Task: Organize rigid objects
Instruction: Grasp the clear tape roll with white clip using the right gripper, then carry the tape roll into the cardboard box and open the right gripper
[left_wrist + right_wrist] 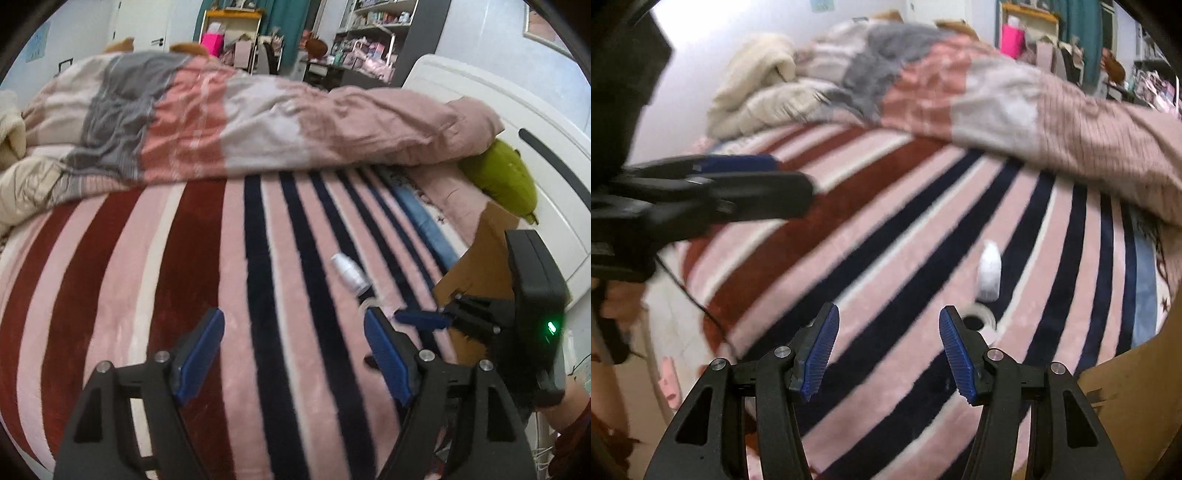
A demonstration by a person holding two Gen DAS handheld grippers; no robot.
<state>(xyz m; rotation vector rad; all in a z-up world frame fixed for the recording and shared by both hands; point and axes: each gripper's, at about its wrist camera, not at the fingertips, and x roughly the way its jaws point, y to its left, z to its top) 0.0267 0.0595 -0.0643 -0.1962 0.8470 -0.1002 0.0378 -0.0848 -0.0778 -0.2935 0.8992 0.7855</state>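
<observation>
One white bottle (349, 274) and one tape roll (981, 318) lie on the striped blanket (207, 258); the left gripper (295, 354) and right gripper (889, 350) both gape, empty.

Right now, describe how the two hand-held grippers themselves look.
Both match: the left hand-held gripper and right hand-held gripper have black angular arms with silver pivot pins and ribbed blue pads. The right one's black body shows a green light; a thin black cable hangs by the left.

Blanket (207, 258): soft, fuzzy striped cloth. Bottle (347, 273): smooth white plastic. Box (476, 258): matt brown cardboard. Claw pads (820, 354): ribbed blue plastic.
</observation>
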